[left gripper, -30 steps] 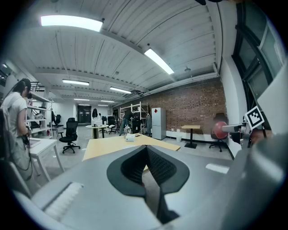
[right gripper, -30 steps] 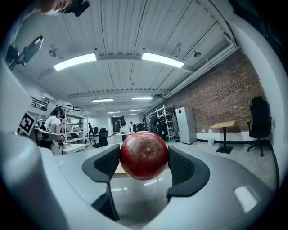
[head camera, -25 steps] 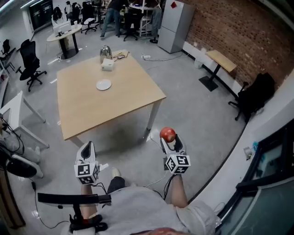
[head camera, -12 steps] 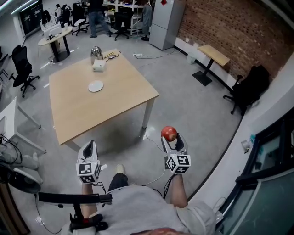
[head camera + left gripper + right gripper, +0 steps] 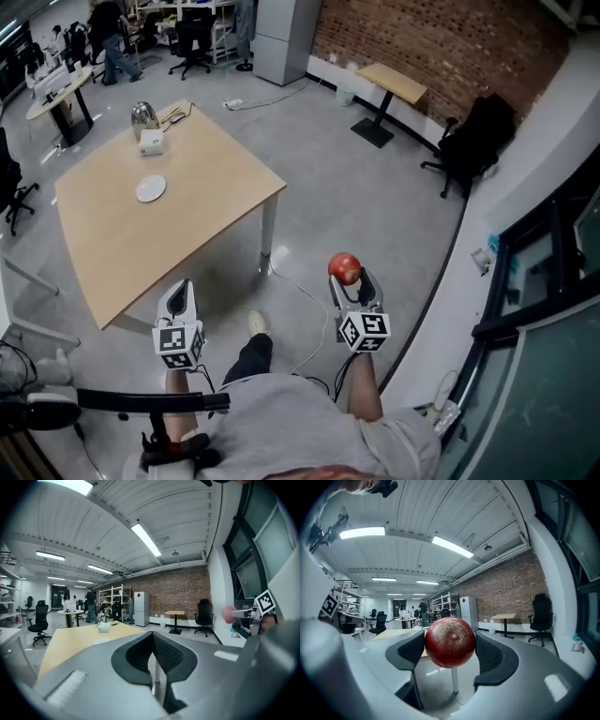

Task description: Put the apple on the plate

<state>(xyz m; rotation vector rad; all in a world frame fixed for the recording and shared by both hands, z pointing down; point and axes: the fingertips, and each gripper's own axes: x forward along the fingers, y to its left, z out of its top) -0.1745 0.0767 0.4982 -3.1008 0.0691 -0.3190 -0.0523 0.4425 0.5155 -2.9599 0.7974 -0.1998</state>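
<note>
I am carrying the apple (image 5: pixel 344 268) toward the plate (image 5: pixel 150 188). As I judge it, the step in hand is the transport: the pick is done and the placing is not yet begun. The right tool (image 5: pixel 348 283) is gripping the apple, one jaw pressing on each side of the fruit. In the right gripper view the red skin is filling the gap between them. The left tool (image 5: pixel 177 298) is hanging with its jaws drawn together on nothing, taking no part.

The plate is lying bare on the tabletop (image 5: pixel 202 225), with a white box (image 5: pixel 151 142) and a metal pot (image 5: pixel 143 114) just beyond it. The apple is sitting well apart from the plate, off the tabletop altogether and over the floor (image 5: pixel 375 206). From the plate it is out past the tabletop's nearer corner, on my side.

The next move is calling for a long reach to bring the right tool above the plate. Then I should be lowering until the apple is touching the plate before parting the jaws. I am expecting a round fruit on a shallow plate to roll if released from any height.
</note>
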